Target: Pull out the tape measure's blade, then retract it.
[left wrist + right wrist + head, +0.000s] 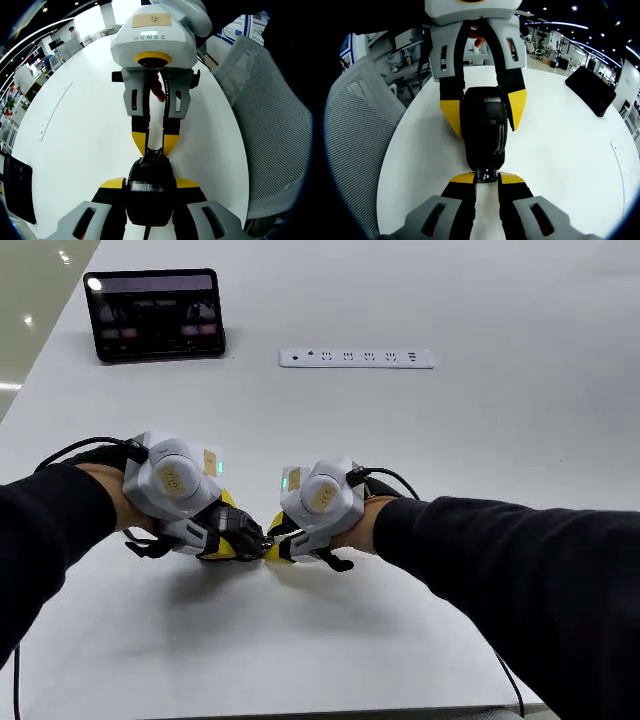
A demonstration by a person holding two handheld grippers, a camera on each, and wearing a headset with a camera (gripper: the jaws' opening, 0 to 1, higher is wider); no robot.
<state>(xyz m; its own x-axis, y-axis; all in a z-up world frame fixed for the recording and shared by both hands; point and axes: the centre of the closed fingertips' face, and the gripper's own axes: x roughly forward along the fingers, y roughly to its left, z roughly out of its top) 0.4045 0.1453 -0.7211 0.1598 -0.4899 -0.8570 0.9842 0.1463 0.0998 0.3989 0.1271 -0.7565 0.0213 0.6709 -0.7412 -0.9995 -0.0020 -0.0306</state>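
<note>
A black tape measure [240, 528] rests low on the white table [420, 440], with my left gripper [228, 538] shut around its case. In the left gripper view the case [150, 192] sits between my left gripper's [150, 183] yellow-tipped fingers. My right gripper [272, 546] faces it from the right, shut on the blade's end hook [486, 174]. Seen from the right gripper view, my right gripper [486, 178] pinches that hook right at the mouth of the case [485, 125]. Hardly any blade shows between the hook and the case.
A dark tablet [155, 312] stands at the far left of the table and a white power strip [356, 358] lies at the back centre. A grey mesh chair [270, 110] stands past the table's near edge.
</note>
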